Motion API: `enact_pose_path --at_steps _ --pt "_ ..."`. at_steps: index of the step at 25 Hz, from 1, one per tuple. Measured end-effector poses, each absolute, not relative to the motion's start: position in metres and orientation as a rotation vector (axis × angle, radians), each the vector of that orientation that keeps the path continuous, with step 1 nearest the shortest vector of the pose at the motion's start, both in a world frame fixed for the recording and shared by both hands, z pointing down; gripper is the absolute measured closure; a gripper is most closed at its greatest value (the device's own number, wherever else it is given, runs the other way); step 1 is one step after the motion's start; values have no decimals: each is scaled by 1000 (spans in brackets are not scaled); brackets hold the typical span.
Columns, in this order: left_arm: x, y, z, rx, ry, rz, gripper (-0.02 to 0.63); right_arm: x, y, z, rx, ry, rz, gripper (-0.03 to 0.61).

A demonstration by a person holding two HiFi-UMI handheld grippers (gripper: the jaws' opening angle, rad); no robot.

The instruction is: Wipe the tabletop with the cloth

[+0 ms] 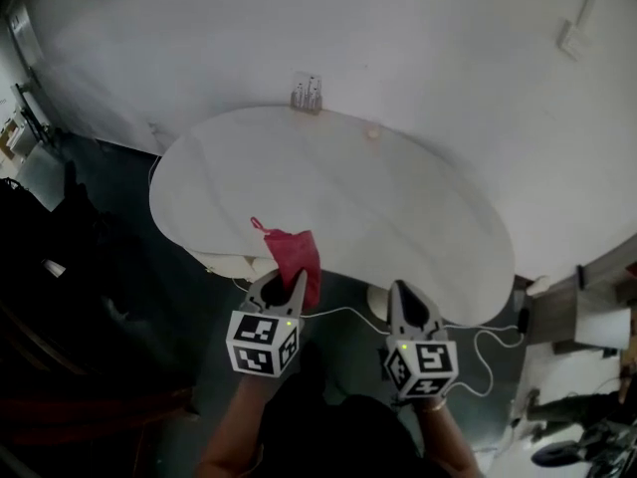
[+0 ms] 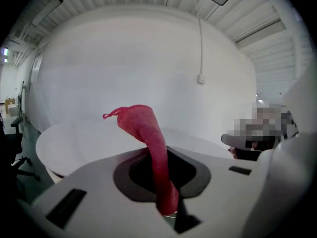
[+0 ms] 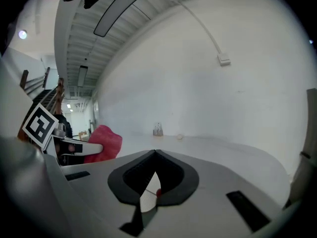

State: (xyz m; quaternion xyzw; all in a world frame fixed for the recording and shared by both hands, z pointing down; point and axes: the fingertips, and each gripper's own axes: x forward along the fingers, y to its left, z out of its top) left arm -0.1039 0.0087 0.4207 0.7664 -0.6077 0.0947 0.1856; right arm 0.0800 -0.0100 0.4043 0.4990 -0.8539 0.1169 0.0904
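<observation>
A red cloth [image 1: 293, 257] hangs bunched from my left gripper [image 1: 282, 285], which is shut on it at the near edge of the white oval tabletop [image 1: 378, 207]. In the left gripper view the cloth [image 2: 148, 143] rises from between the closed jaws and curls over at its tip. My right gripper [image 1: 409, 302] is held to the right, just off the table's near edge, shut with nothing in it. In the right gripper view the cloth [image 3: 103, 143] shows at the left beside the left gripper, and the tabletop [image 3: 233, 152] stretches ahead.
A small clear holder [image 1: 307, 92] stands at the table's far edge by the white wall, with a small pale object [image 1: 372, 133] to its right. A white cable [image 1: 478, 342] trails on the dark floor under the table. Chairs and clutter [image 1: 587, 406] sit at the right.
</observation>
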Motion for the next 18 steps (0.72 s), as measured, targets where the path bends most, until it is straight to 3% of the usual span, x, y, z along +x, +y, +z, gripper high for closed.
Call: enact_pose_path --at_steps 18 --pt "-79 -42 468 2255 -1389 384 569 107 -29 434 1744 -2295 444 575"
